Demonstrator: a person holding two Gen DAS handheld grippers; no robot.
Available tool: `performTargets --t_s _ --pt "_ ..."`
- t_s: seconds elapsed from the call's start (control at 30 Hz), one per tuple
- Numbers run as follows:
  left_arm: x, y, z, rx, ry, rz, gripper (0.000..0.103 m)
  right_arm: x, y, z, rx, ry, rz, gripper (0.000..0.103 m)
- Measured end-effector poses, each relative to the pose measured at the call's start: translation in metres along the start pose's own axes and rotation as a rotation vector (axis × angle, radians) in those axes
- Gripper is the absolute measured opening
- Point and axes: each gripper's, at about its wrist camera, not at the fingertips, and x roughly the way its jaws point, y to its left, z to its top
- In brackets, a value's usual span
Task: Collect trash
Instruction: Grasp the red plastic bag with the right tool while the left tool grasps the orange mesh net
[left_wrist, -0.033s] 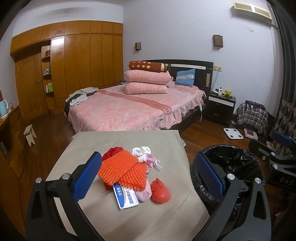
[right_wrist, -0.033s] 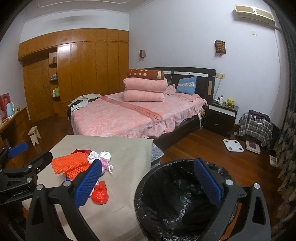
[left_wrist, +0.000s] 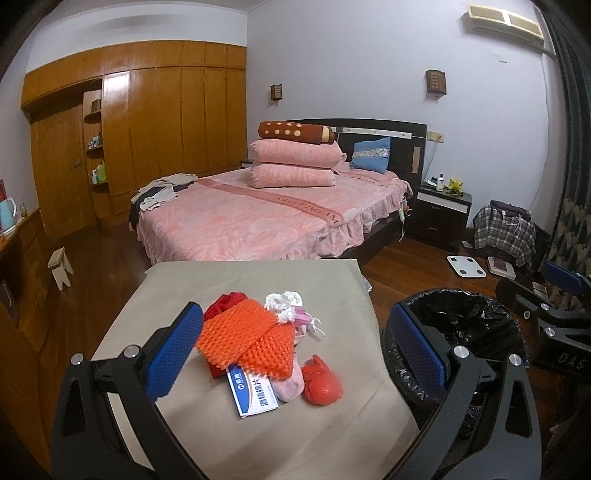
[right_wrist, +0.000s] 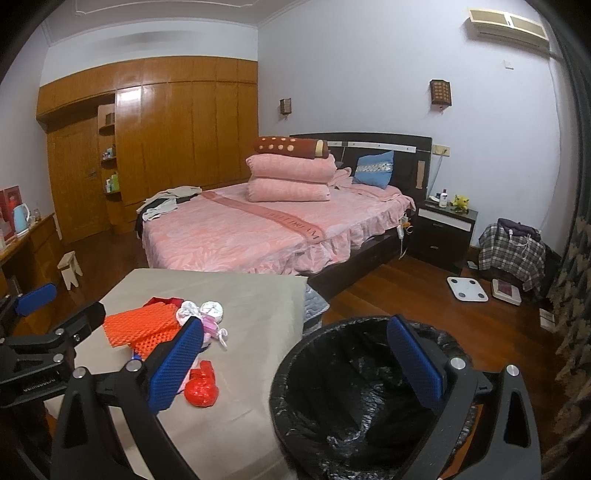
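Observation:
A heap of trash lies on a beige-covered table (left_wrist: 229, 288): orange foam netting (left_wrist: 251, 338), a red crumpled wrapper (left_wrist: 321, 384), a blue-and-white packet (left_wrist: 253, 395), a pink-white wad (left_wrist: 291, 306) and a dark red piece (left_wrist: 225, 301). A bin with a black liner (right_wrist: 354, 387) stands at the table's right. My left gripper (left_wrist: 295, 354) is open and empty, just before the heap. My right gripper (right_wrist: 295, 365) is open and empty, over the bin's near rim. The netting (right_wrist: 142, 325) and red wrapper (right_wrist: 201, 389) also show in the right wrist view.
A pink bed (left_wrist: 258, 218) with stacked pillows stands behind the table. A wooden wardrobe (left_wrist: 166, 129) fills the back wall. A nightstand (left_wrist: 441, 210), a white scale (left_wrist: 463, 266) and a plaid bag (left_wrist: 504, 229) are at right. A small stool (left_wrist: 61, 266) stands on the floor at left.

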Motion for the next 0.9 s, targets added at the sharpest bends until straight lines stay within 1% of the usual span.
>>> performTargets --t_s 0.13,0.23,0.37,0.5,0.6,0.63,0.7,0.8,0.9 --pt "0.002 0.011 -0.004 -0.005 -0.009 0.027 0.098 0.009 0.007 -0.003 0.002 0.004 0.024 0.097" --pt "0.008 0.03 -0.012 -0.037 -0.016 0.031 0.098 0.021 0.018 -0.008 -0.006 0.009 0.04 0.097" --pt "0.018 0.057 -0.023 -0.066 0.007 0.065 0.098 0.042 0.034 -0.019 -0.007 0.025 0.073 0.097" --pt "0.029 0.077 -0.035 -0.068 0.034 0.127 0.098 0.068 0.058 -0.034 -0.024 0.069 0.121 0.089" --pt "0.039 0.094 -0.044 -0.067 0.056 0.158 0.098 0.086 0.077 -0.048 -0.053 0.106 0.156 0.085" --pt "0.042 0.098 -0.047 -0.07 0.067 0.163 0.098 0.095 0.084 -0.056 -0.066 0.13 0.167 0.083" --pt "0.046 0.104 -0.055 -0.081 0.084 0.168 0.098 0.109 0.094 -0.069 -0.066 0.165 0.19 0.077" --pt "0.052 0.11 -0.065 -0.085 0.098 0.17 0.098 0.128 0.105 -0.088 -0.089 0.207 0.192 0.07" --pt "0.059 0.113 -0.074 -0.084 0.124 0.162 0.098 0.142 0.11 -0.101 -0.107 0.25 0.194 0.067"
